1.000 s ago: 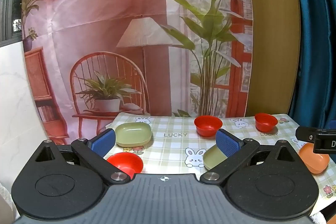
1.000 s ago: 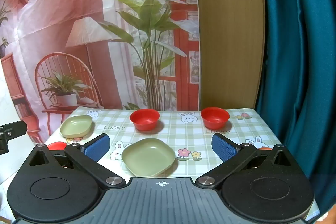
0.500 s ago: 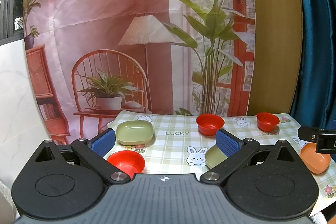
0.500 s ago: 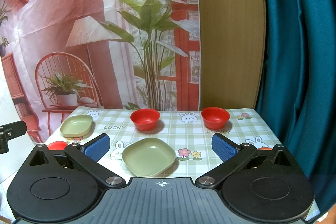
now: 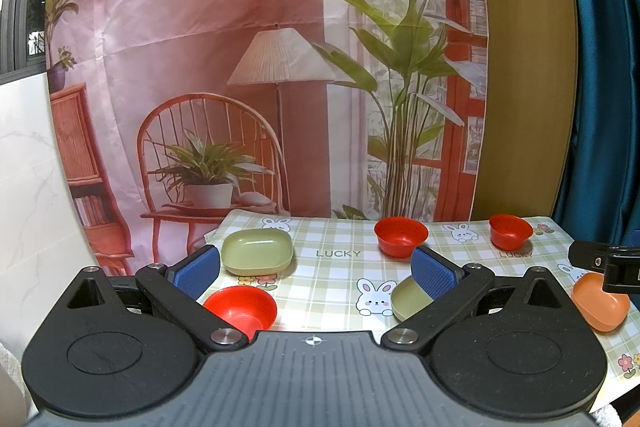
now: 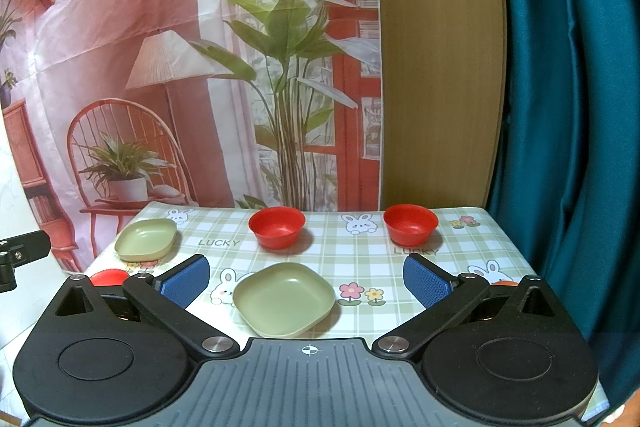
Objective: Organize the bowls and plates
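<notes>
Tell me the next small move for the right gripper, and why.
Probably ease the right gripper forward and down onto the near square green plastic plate. Its jaws stand open and empty, the plate lies centred just ahead of them on the checked tablecloth, and a matching green plate sits at far left to stack on.

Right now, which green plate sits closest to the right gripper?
The green plate just ahead, between the open fingers of the right gripper, beside the flower print. The other green plate lies at the far left corner of the table.
</notes>
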Demonstrator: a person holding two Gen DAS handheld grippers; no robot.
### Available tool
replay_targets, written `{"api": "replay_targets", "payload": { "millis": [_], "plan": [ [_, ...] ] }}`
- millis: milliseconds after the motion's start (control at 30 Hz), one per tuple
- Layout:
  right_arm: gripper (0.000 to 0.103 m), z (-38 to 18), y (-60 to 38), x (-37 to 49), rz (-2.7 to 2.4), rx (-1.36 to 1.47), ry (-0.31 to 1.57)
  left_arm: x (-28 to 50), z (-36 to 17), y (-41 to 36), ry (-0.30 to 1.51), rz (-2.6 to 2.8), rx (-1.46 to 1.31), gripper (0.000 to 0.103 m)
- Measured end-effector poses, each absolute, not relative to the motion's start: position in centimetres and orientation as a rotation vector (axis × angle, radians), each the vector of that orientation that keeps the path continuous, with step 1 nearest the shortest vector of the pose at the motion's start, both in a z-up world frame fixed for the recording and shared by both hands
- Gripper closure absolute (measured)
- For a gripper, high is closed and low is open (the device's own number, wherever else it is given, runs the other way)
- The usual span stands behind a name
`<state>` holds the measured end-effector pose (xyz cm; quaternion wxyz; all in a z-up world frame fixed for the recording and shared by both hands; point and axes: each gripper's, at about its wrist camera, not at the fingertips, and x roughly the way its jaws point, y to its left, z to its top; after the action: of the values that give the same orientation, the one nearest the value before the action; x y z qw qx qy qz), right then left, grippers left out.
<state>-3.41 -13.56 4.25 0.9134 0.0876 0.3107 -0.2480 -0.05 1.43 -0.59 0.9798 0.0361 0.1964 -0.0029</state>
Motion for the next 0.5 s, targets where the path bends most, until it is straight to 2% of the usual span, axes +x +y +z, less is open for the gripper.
{"api": "replay_targets", "payload": {
  "millis": [500],
  "plan": [
    [0.0,4.25,-13.55,-3.45,-0.511,0.179,0.64,0.02,-0.62,1.31,0.397,-0.005,0.071,0.0]
  ]
}}
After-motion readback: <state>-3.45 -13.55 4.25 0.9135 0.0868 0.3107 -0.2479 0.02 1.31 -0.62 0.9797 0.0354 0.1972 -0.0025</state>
